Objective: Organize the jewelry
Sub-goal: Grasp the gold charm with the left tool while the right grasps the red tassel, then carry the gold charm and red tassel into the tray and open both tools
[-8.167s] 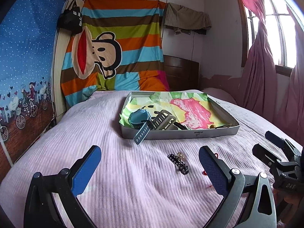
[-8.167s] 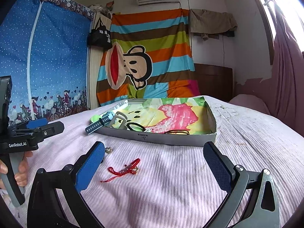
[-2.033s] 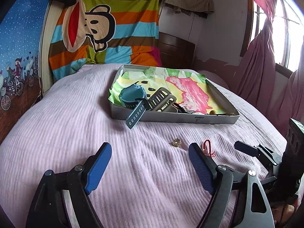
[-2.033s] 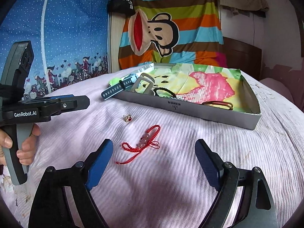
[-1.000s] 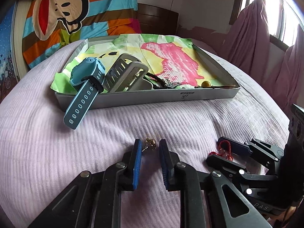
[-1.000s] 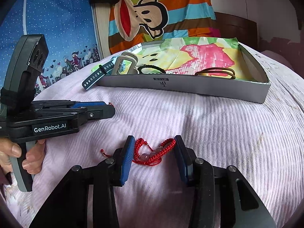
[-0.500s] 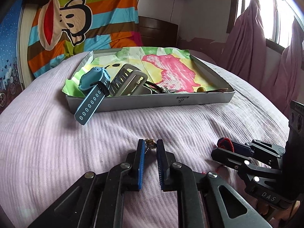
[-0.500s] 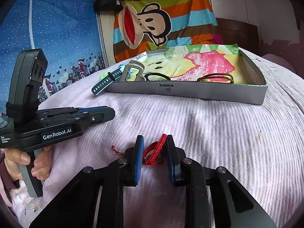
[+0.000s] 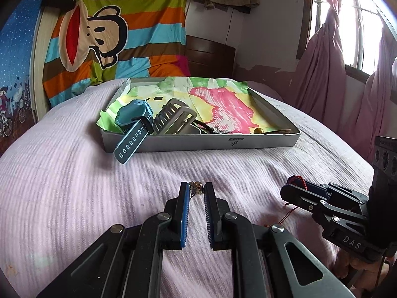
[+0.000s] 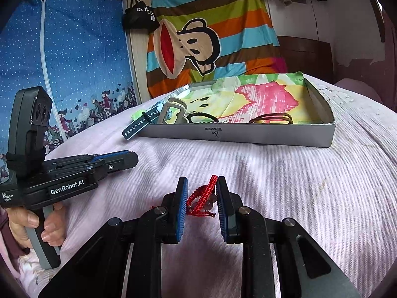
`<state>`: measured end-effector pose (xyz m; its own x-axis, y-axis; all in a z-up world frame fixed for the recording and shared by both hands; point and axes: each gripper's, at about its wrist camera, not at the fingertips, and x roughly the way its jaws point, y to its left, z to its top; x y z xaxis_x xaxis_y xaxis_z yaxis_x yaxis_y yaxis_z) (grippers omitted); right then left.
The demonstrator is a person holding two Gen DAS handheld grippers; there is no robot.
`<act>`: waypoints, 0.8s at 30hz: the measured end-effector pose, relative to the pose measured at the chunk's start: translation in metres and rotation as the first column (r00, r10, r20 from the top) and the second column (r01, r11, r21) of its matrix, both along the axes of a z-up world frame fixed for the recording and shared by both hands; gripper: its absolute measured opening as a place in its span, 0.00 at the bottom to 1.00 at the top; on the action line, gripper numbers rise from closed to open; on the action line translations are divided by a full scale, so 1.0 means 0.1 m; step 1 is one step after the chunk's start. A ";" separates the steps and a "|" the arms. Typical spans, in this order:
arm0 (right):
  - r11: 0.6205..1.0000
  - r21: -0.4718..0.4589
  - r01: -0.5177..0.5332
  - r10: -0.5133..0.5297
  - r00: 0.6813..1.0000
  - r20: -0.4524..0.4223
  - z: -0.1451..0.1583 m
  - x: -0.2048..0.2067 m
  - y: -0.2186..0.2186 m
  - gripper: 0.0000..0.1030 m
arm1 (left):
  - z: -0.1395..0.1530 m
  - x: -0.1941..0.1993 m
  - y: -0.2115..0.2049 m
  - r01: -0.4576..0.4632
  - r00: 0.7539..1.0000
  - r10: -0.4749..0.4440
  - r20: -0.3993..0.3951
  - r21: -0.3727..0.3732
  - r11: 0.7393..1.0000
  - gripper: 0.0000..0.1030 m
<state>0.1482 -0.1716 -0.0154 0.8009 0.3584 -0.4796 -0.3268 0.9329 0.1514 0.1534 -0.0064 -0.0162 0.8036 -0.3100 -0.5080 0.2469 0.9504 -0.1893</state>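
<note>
My left gripper (image 9: 196, 188) is shut on a small gold ring (image 9: 196, 188) and holds it just above the pink bedspread. My right gripper (image 10: 201, 186) is shut on a red braided bracelet (image 10: 204, 195), lifted off the bed; it also shows in the left wrist view (image 9: 295, 188) with the red cord (image 9: 299, 179) at its tip. The grey tray (image 9: 198, 144) lies ahead, lined with colourful paper. It holds a blue watch (image 9: 134, 121) whose strap hangs over the front wall, a grey watch (image 9: 173, 119), a black bracelet (image 10: 201, 117) and a brown bangle (image 10: 271, 118).
The pink ribbed bedspread (image 9: 62, 173) covers the bed around the tray. A striped monkey cloth (image 9: 111, 32) hangs at the headboard. Pink curtains (image 9: 327, 74) and a window are to the right. The left gripper (image 10: 74, 171) shows in the right wrist view, held by a hand.
Both grippers closed on their items about a second ago, the left on the ring and the right on the red bracelet. Since then both have risen slightly off the bedspread.
</note>
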 end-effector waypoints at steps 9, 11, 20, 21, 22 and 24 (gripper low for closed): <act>1.000 0.018 0.023 -0.023 0.999 0.026 0.26 0.22 -0.14 0.20 | 0.33 0.15 -0.11 0.059 0.997 -0.059 0.048 -0.014 0.998 0.11; 0.999 0.020 0.031 -0.032 0.999 0.040 0.36 0.31 -0.17 0.20 | 0.42 0.22 -0.13 0.063 0.996 -0.061 0.058 -0.030 0.998 0.11; 0.992 0.041 0.118 -0.120 0.992 0.044 0.74 0.90 -0.33 0.20 | 0.65 0.74 -0.20 0.027 0.999 -0.025 0.032 -0.074 0.997 0.11; 0.991 0.037 0.126 -0.127 0.991 0.041 0.77 0.96 -0.33 0.20 | 0.65 0.79 -0.22 0.024 0.999 -0.022 0.028 -0.072 0.997 0.11; 0.990 0.033 0.134 -0.135 0.990 0.034 0.79 1.04 -0.33 0.20 | 0.66 0.83 -0.24 0.020 1.000 -0.019 0.024 -0.066 0.998 0.11; 0.989 0.006 0.145 -0.145 0.989 0.026 0.82 1.15 -0.31 0.20 | 0.65 0.91 -0.29 0.016 1.000 -0.015 0.017 -0.048 0.999 0.11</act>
<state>0.2635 -0.2026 0.0661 0.8569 0.2391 -0.4568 -0.1916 0.9702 0.1485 0.2447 -0.0354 0.0487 0.8067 -0.3461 -0.4790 0.2650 0.9363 -0.2303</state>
